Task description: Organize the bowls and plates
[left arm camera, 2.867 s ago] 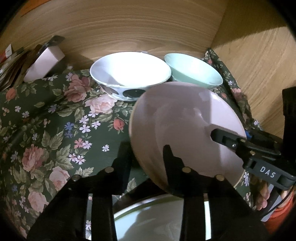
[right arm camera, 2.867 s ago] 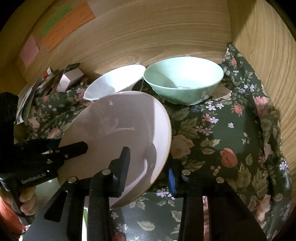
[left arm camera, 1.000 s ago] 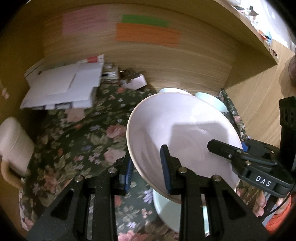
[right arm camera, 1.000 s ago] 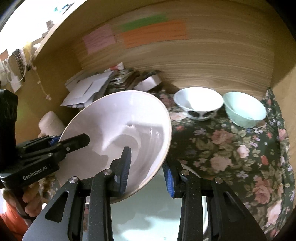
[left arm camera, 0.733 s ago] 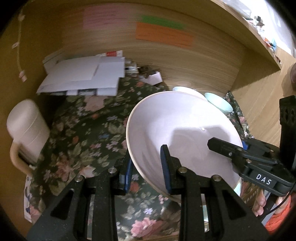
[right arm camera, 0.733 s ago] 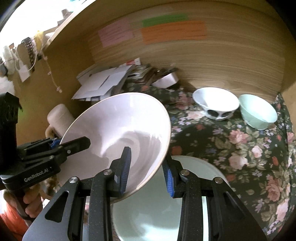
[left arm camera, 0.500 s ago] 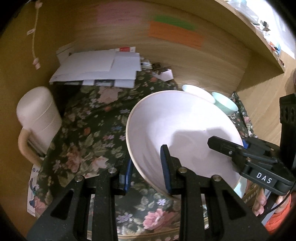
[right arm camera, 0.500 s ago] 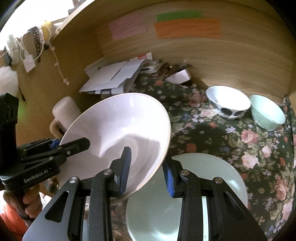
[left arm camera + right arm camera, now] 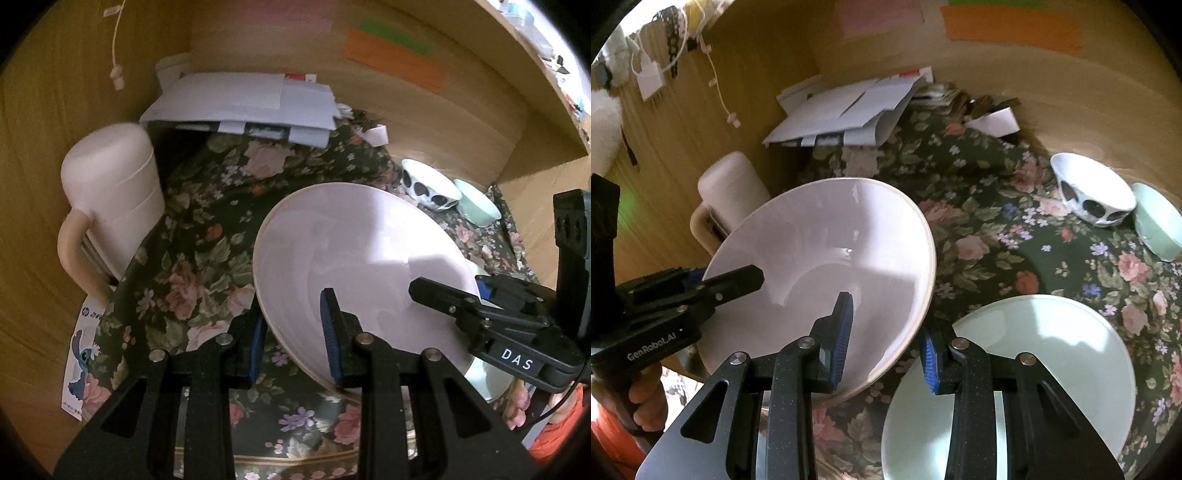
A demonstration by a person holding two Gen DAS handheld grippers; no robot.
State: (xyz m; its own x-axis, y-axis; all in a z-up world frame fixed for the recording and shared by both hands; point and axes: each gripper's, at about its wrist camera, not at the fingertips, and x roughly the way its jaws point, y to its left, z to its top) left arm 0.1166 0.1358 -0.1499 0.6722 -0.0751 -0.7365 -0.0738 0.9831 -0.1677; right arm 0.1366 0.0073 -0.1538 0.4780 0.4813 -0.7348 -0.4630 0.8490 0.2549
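- Pink plate (image 9: 354,266) hangs tilted in the air above the front part of the table (image 9: 207,229), gripped at two places on its rim.
- Left gripper (image 9: 291,343) is clamped narrow on the plate's near-left rim, one blue pad inside the dish and the other behind it.
- Right gripper (image 9: 884,343) is clamped the same way on the opposite rim, near the plate's right edge in its own view.
- Each gripper shows in the other's view: the right one (image 9: 480,314) at the plate's far side, the left one (image 9: 690,291) likewise.
- Pale green plate (image 9: 1034,369) lies flat on the floral cloth near the table's front edge, just right of and below the held plate.
- White bowl with dark spots (image 9: 1093,195) and a green bowl (image 9: 1160,225) sit side by side, nearly touching, at the back right corner by the wooden wall.
- Cream jug (image 9: 110,206) stands at the left edge, close to the held plate's left rim.
- Pile of papers (image 9: 251,103) fills the back left corner.
- Bare cloth between the jug, the papers and the bowls leaves the middle of the table open.
- A hand (image 9: 646,398) grips the left gripper's handle.
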